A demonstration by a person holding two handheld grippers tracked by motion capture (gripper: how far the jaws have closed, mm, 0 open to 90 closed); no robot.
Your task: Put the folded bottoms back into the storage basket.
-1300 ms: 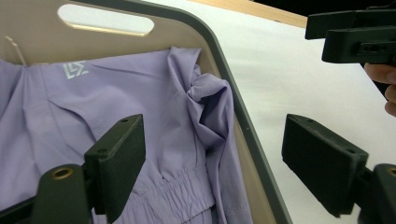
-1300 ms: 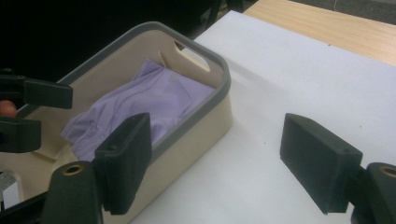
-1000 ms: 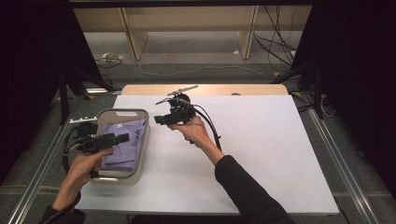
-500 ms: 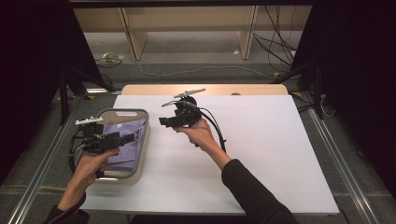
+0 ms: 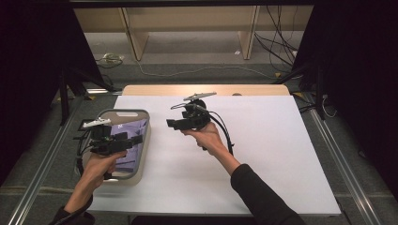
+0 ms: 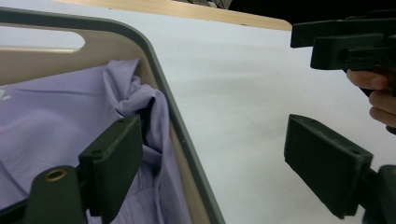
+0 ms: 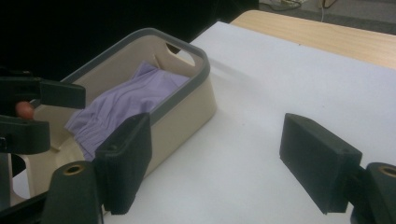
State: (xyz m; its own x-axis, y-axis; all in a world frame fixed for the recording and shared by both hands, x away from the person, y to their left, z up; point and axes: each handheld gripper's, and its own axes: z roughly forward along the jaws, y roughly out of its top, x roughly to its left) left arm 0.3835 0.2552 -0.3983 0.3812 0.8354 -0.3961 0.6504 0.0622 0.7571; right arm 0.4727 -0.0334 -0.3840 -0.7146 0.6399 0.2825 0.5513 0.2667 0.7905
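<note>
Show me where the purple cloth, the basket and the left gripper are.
purple cloth [image 7: 126,105]: right gripper view, on its folded middle.
basket [image 7: 187,109]: right gripper view, on its beige side wall.
left gripper [image 5: 137,139]: high view, midway between its jaw tips.

Crumpled lilac cloth [image 5: 131,140], lying bunched inside a beige, grey-rimmed basket [image 5: 123,112], left of the frame, on the white worktop [image 5: 272,140]

**Legible markings: none found**

No text, label, brand, number or sign can be read in any view. The lilac cloth [image 6: 56,121] in the beige basket [image 7: 187,100] carries a small white mark at its edge, seen in the left gripper view and the high view; it is too small and cut off to read.
</note>
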